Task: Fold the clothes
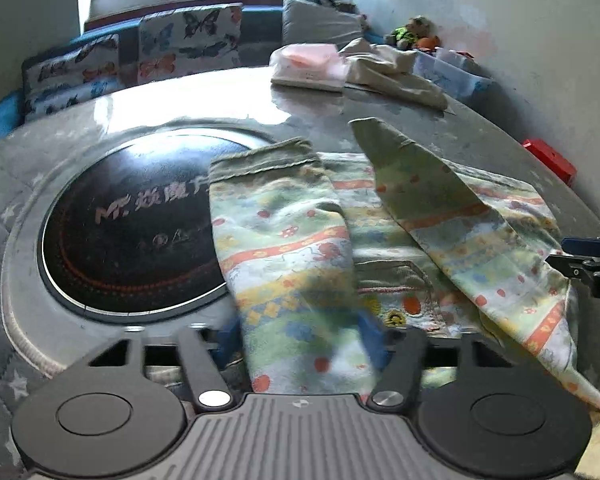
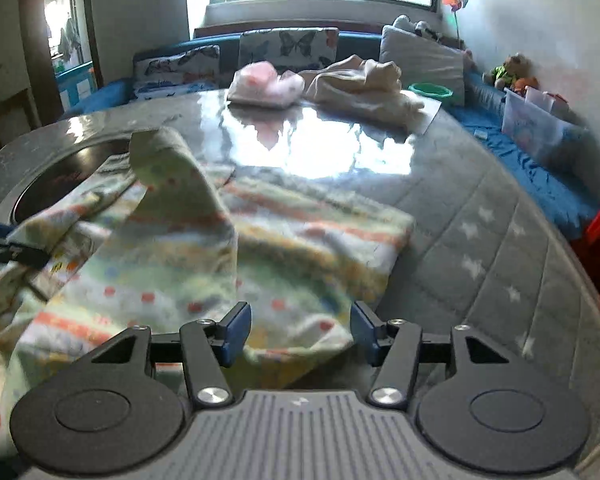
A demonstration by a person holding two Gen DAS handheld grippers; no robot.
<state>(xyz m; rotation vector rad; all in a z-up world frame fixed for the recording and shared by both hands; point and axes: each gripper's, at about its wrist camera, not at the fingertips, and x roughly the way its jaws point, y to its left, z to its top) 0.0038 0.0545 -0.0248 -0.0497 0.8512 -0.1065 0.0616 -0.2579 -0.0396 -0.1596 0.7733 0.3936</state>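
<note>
Lying on the round table (image 2: 480, 240), the striped shirt (image 2: 284, 224) spreads ahead of both tools, each sleeve's long axis running away from the fingers. The left gripper (image 1: 300, 332) is clenched on the left sleeve (image 1: 284, 240), cloth bunched between its fingers. The right gripper (image 2: 300, 328) stands released, its blue pads (image 2: 236, 330) straddling the near hem, so it looks nearer the next grasp.
</note>
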